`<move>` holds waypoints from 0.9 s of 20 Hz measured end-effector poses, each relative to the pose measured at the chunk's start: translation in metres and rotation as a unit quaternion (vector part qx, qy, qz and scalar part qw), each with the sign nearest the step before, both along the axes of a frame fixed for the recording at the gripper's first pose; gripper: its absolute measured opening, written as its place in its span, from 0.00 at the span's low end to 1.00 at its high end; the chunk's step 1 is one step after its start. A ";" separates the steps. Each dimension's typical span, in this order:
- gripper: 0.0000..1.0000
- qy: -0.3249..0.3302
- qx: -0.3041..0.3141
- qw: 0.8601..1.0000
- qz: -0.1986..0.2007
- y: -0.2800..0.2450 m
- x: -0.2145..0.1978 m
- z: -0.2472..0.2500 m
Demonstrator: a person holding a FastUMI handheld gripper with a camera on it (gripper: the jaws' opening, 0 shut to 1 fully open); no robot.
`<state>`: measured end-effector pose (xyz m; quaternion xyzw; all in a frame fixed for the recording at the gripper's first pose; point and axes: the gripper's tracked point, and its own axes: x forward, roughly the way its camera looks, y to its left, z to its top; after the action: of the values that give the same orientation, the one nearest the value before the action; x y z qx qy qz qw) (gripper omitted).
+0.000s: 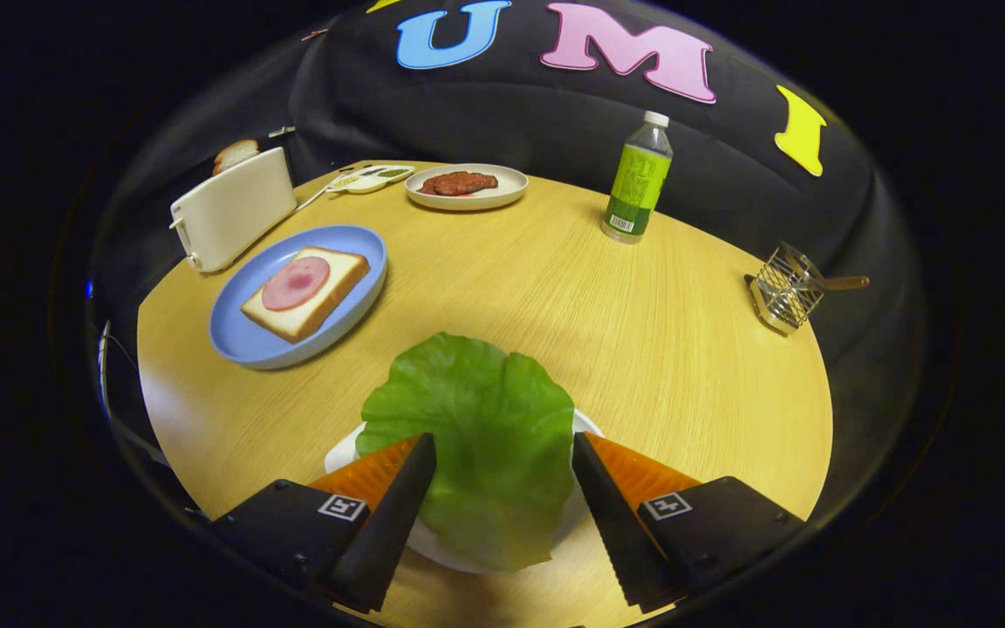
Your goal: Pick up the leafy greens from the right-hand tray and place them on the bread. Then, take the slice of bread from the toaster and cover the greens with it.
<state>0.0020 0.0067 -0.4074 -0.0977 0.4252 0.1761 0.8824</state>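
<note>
A green lettuce leaf lies over a white tray, right between my fingers. My gripper stands open, one finger on each side of the leaf, and I cannot tell whether they touch it. Beyond the fingers to the left, a blue plate holds a slice of bread topped with a round of ham. Behind that plate stands a white toaster with a slice of bread sticking out of its top.
A white plate with a brown meat patty sits at the table's far side, next to a small white tray. A green bottle stands far right of centre. A wire rack sits at the table's right edge.
</note>
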 end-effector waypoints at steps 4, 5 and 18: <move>0.77 0.015 0.018 1.000 0.011 0.011 -0.001 -0.001; 0.61 0.011 0.013 1.000 0.012 0.011 -0.001 0.000; 0.07 0.045 0.024 0.998 0.032 0.020 -0.002 0.024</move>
<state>-0.0004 0.0271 -0.3833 -0.0823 0.4568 0.2180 0.8585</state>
